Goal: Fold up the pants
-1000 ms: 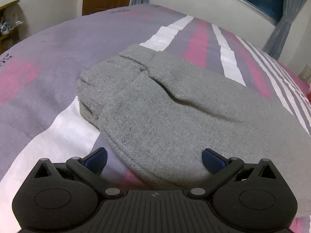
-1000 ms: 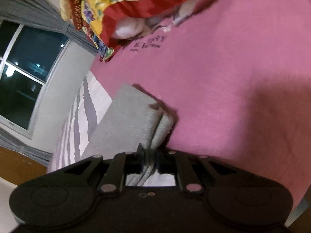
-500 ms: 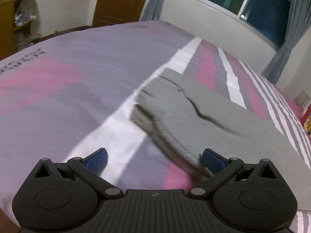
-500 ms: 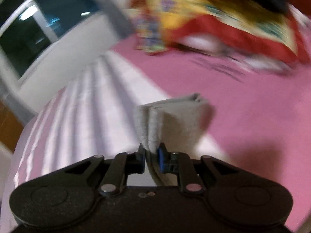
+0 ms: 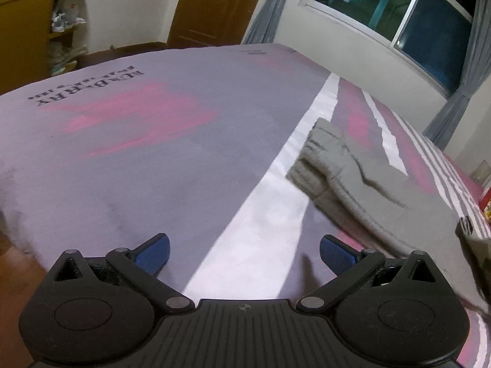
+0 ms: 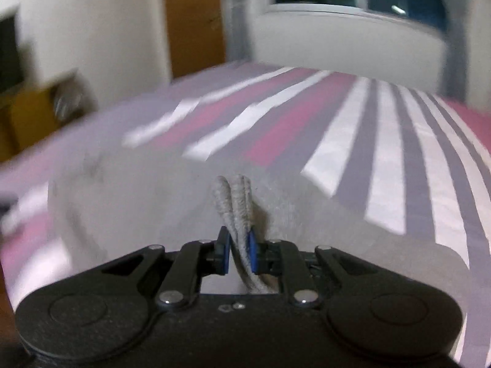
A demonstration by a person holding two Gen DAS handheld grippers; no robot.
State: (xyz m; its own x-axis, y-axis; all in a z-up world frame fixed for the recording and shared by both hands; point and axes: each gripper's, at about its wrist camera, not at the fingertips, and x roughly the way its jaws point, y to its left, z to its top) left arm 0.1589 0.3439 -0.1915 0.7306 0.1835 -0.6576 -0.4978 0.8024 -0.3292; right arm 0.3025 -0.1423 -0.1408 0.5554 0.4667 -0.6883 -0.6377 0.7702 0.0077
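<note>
Grey pants [image 5: 346, 168] lie folded on the striped bed, to the right in the left wrist view. My left gripper [image 5: 244, 253] stands open over the white stripe, left of the pants, with nothing between its blue pads. In the right wrist view my right gripper [image 6: 238, 253] is shut on a bunched hem of the pants [image 6: 234, 196], held up above the rest of the grey cloth [image 6: 147, 190]. That lifted hem [image 5: 474, 242] shows blurred at the right edge of the left wrist view.
The bed sheet [image 5: 138, 153] is grey, pink and white striped with printed lettering. A wooden door [image 5: 214, 3], a shelf unit [image 5: 36, 30], a window [image 5: 399, 9] and curtains stand beyond the bed. The bed's edge drops to a wooden floor at the left.
My left gripper has drawn back to the left off the pants, still open. My right gripper has swung across the bed and rolled, carrying the hem from the pink area over the striped part.
</note>
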